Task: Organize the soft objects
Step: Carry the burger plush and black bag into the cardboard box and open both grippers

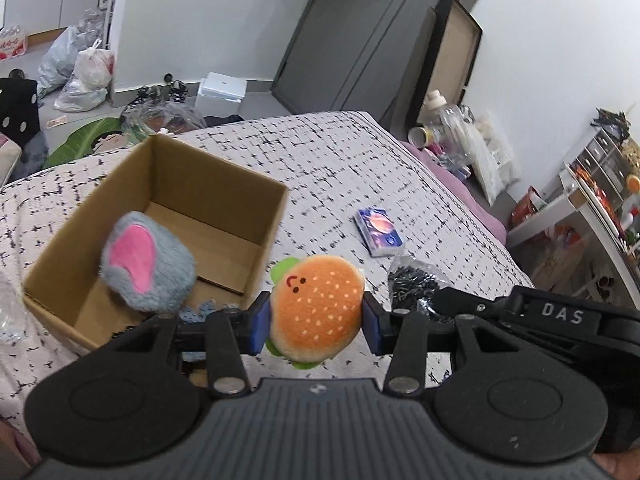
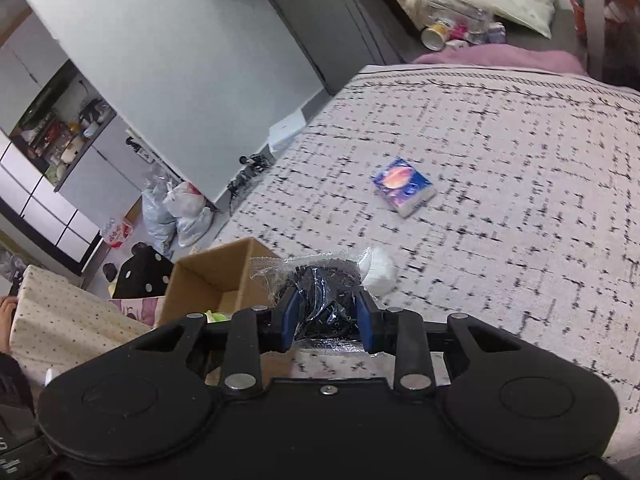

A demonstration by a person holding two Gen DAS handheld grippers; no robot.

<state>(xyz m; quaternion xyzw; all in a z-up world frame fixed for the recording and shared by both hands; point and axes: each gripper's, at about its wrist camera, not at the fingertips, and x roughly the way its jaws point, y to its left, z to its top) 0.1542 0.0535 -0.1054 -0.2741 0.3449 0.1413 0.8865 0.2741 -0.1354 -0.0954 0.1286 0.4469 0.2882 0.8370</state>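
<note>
The left gripper [image 1: 316,318] is raised above the patterned bedspread [image 1: 340,168], its blue pads clenched on both sides of a burger plush [image 1: 318,312], which hangs between them just beside the near right corner of the cardboard box [image 1: 224,200]. The right gripper [image 2: 327,322] is level with it on the right, fingers pressed into a clear bag of dark small parts [image 2: 320,292] held off the bedspread [image 2: 500,200]; a white soft lump [image 2: 380,270] lies on the cover just beyond the bag. The open box [image 2: 212,276] holds a grey plush with a pink ear [image 1: 146,262] resting against its left wall, and something pale blue at the near corner is mostly hidden. A blue tissue pack [image 1: 379,232] lies on the bedspread well apart from the box, also seen from the right wrist [image 2: 403,190].
</note>
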